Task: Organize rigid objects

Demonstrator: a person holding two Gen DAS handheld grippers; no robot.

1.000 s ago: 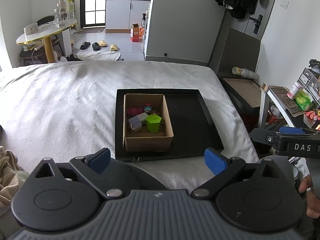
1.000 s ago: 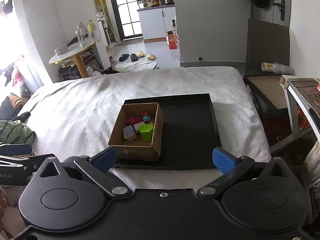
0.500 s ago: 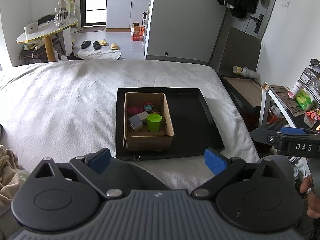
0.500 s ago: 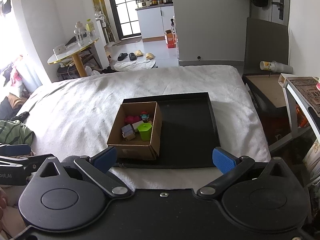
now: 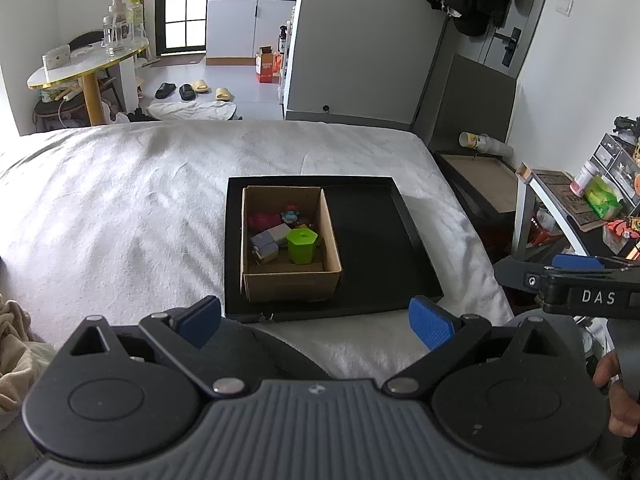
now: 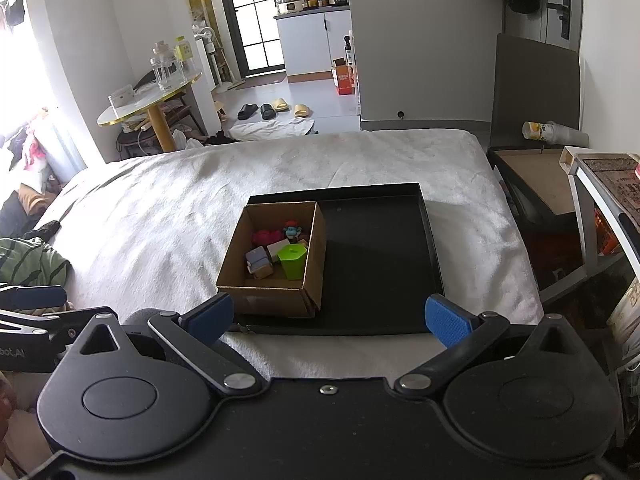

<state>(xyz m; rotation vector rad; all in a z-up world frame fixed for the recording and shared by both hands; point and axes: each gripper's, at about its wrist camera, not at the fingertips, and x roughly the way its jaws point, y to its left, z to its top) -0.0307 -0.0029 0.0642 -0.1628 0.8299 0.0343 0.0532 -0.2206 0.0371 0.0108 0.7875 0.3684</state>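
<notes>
**Visitor:** What has changed over the last second?

**Onlooker:** Very little among the objects. Both cameras have drifted slightly, so the cardboard box (image 5: 290, 246) and the black tray (image 5: 376, 240) sit a touch differently in the frame, lying where they were on the white bed (image 5: 120, 208). Nothing has gone in or come out.

**Visitor:** Where are the task's things?

**Onlooker:** At the centre of both views. The box stands in the left half of the tray. Inside it are a green cup (image 5: 301, 245), some pale blocks (image 5: 266, 245), a pink piece (image 5: 260, 220) and a small figure (image 5: 291, 216), packed close together. The tray's right half lies bare.

**Visitor:** And the tongs?

**Onlooker:** The left tongs (image 5: 316, 318) and right tongs (image 6: 329, 316) are spread wide apart, holding nothing, at the bottom of their frames, short of the tray's near edge.

**Visitor:** What does that mean for the task?

**Onlooker:** I judge it fits two stages: items gathered in the box as wanted, or waiting to be laid out on the tray.
</notes>
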